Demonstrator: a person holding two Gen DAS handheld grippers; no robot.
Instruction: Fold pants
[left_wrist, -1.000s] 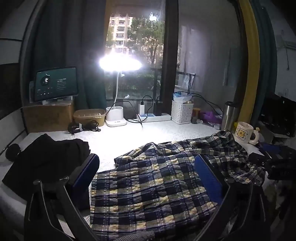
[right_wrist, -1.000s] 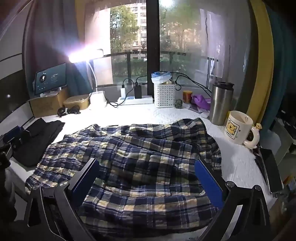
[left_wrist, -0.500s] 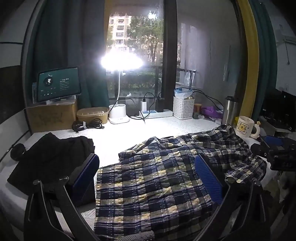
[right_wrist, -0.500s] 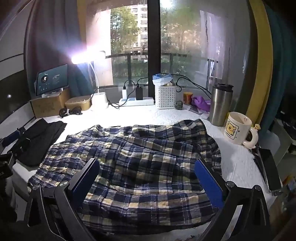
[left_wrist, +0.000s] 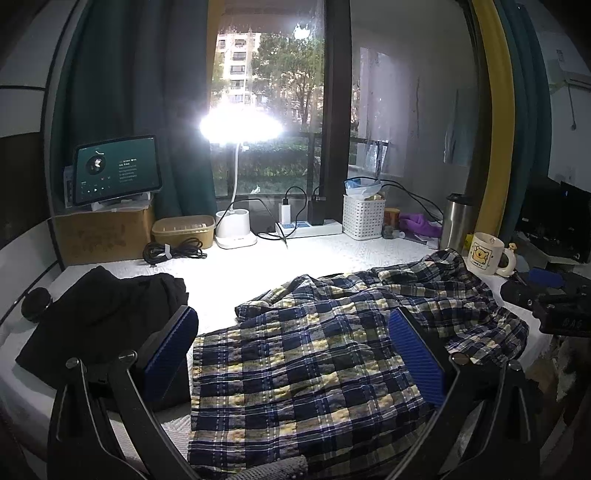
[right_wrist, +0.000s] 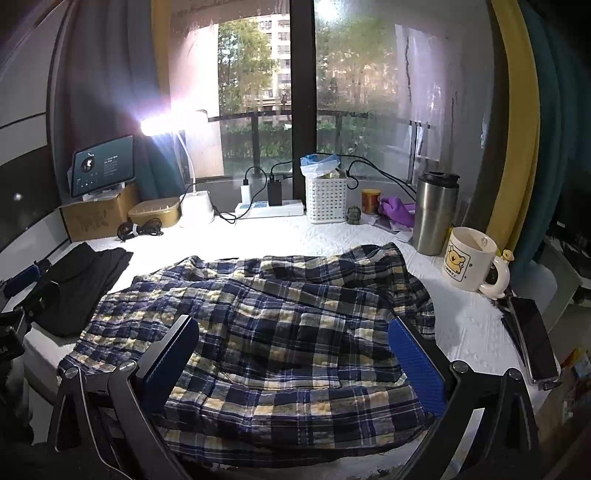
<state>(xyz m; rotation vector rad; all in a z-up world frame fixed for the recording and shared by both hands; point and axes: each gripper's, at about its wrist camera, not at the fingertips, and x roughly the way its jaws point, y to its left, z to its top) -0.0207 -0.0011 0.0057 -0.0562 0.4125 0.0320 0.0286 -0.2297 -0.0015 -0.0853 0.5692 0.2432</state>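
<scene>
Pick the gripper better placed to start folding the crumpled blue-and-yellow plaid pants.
Probably left gripper: open, over the plaid pants' flat, straight edge. The right gripper, also open, faces bunched folds.

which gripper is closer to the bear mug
Right. The right gripper hangs over the plaid pants' end nearest the bear mug, jaws open. The left gripper is at the pants' opposite end, beside the black garment.

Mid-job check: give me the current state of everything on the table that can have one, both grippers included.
Plaid pants: spread out, rumpled, not neatly folded.
Black garment: heaped beside the pants.
Left hand-held gripper: open, holding nothing.
Right hand-held gripper: open, holding nothing.
Desk lamp: on.
Tablet: screen lit.
Steel tumbler: upright, lid on.
Mug: upright.
</scene>
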